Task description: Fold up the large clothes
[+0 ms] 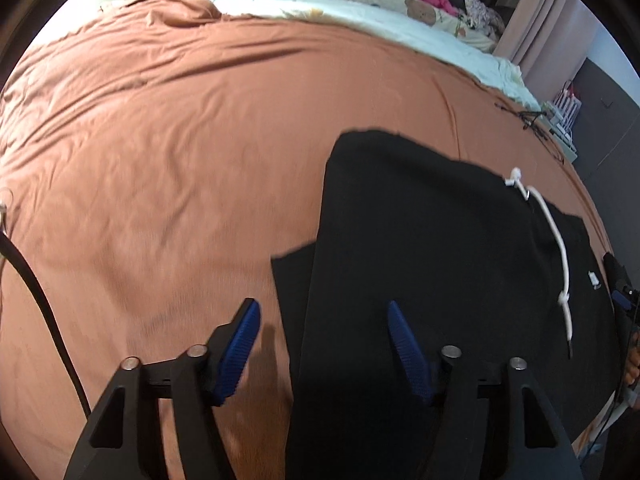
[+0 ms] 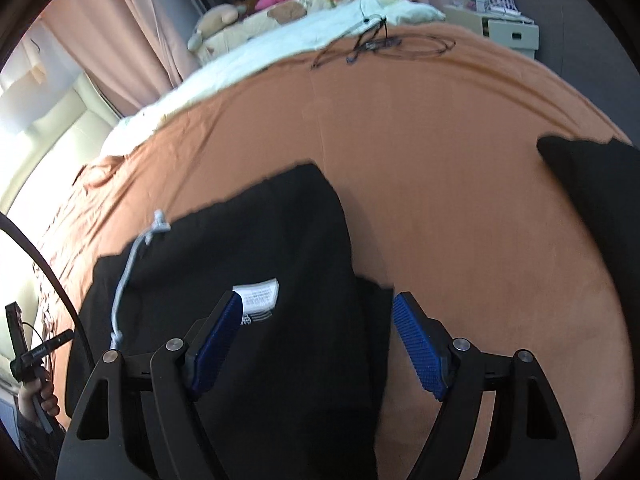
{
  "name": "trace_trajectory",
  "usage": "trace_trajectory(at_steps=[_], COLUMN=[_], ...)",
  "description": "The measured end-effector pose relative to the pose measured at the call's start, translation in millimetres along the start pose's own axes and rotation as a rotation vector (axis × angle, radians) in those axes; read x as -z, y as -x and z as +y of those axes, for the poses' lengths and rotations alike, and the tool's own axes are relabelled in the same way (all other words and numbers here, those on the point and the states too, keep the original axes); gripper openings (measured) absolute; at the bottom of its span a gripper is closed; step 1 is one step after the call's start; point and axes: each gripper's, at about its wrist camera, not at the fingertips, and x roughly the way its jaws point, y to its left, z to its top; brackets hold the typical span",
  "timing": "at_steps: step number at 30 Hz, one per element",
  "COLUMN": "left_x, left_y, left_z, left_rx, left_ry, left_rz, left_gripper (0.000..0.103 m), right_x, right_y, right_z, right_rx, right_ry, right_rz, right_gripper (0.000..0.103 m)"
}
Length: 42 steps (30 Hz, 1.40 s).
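Hovering low over the bed, the left tongs (image 1: 324, 316) stand spread, nothing pinched, one blue pad over the rust-orange bedspread (image 1: 160, 160), the other over the black garment (image 1: 420, 240). Right tongs (image 2: 318, 304) gape too, released, straddling the garment's edge, its white care label (image 2: 258, 293) at ten o'clock beside the left pad. The garment lies flat on the bedspread, white drawstring (image 1: 556, 236) trailing across it. Further off, at two o'clock in the right view, another dark piece (image 2: 592, 184). Beyond, pale bedding (image 1: 360, 16) and curtains (image 2: 132, 28).
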Motion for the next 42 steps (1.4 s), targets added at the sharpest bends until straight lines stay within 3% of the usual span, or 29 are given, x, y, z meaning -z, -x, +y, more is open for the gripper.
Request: trace_trajectory(at_steps=[3, 5, 6, 7, 10, 12, 17, 22, 30, 31, 34, 36, 37, 39, 41, 42], left_x=[6.8, 7.1, 6.5, 5.2, 0.6, -1.2, 1.1, 8.5, 48.5, 56.1, 75.1, 87.1, 93.4, 104.5, 113.6, 118.7], left_y=[-9.5, -13.2, -14.6, -16.0, -18.6, -19.7, -10.8, 16.0, 49.3, 52.2, 60.2, 68.6, 73.6, 84.7, 98.1, 105.9], left_z=[1.7, 0.3, -1.5, -3.2, -4.9, -4.1, 0.8, 4.8, -0.4, -1.7, -7.0, -8.4, -9.4, -9.8, -10.5, -11.1], left_rx=[0.022, 0.01, -0.001, -0.01, -0.024, -0.032, -0.027, 0.0, 0.051, 0.061, 0.088, 0.1, 0.106, 0.115, 0.118, 0.117], left_ry=[-0.002, -0.01, -0.018, -0.023, -0.021, -0.016, 0.027, 0.052, 0.075, 0.074, 0.075, 0.074, 0.073, 0.076, 0.084, 0.086], left_rz=[0.036, 0.04, 0.037, 0.036, 0.025, 0.019, 0.001, -0.009, -0.018, -0.013, -0.011, -0.017, -0.024, -0.041, -0.083, -0.111], left_gripper=[0.04, 0.025, 0.019, 0.014, 0.008, 0.007, 0.007, 0.008, 0.01, 0.011, 0.011, 0.011, 0.012, 0.031, 0.075, 0.08], right_x=[1.8, -0.4, -3.4, -9.3, -19.9, -24.3, -18.2, 1.8, 50.7, 54.5, 73.1, 86.2, 89.9, 99.3, 108.6, 112.8], right_y=[-6.3, -11.2, -13.0, -15.2, -14.3, -12.3, -0.9, 41.5, 76.1, 80.5, 91.1, 100.4, 103.6, 113.9, 125.2, 131.1], right_z=[-1.8, -0.6, 0.1, -0.3, -4.5, -9.6, -9.3, 1.1, 39.3, 41.5, 47.0, 49.7, 49.8, 50.9, 56.6, 59.3], right_rx=[-0.012, -0.02, -0.011, -0.003, 0.03, 0.03, 0.058, 0.08, 0.057, 0.057, 0.035, 0.022, 0.019, 0.015, 0.0, 0.004], right_ry=[0.008, 0.023, 0.031, 0.037, 0.047, 0.031, 0.015, 0.043, 0.129, 0.135, 0.137, 0.138, 0.135, 0.135, 0.141, 0.142], right_rz=[0.039, 0.062, 0.064, 0.06, 0.027, 0.015, -0.017, -0.068, -0.031, -0.028, -0.026, -0.017, -0.012, -0.006, -0.006, -0.012], right_gripper=[0.074, 0.051, 0.047, 0.036, 0.012, 0.009, 0.009, 0.009, 0.011, 0.017, 0.063, 0.065, 0.065, 0.065, 0.065, 0.065])
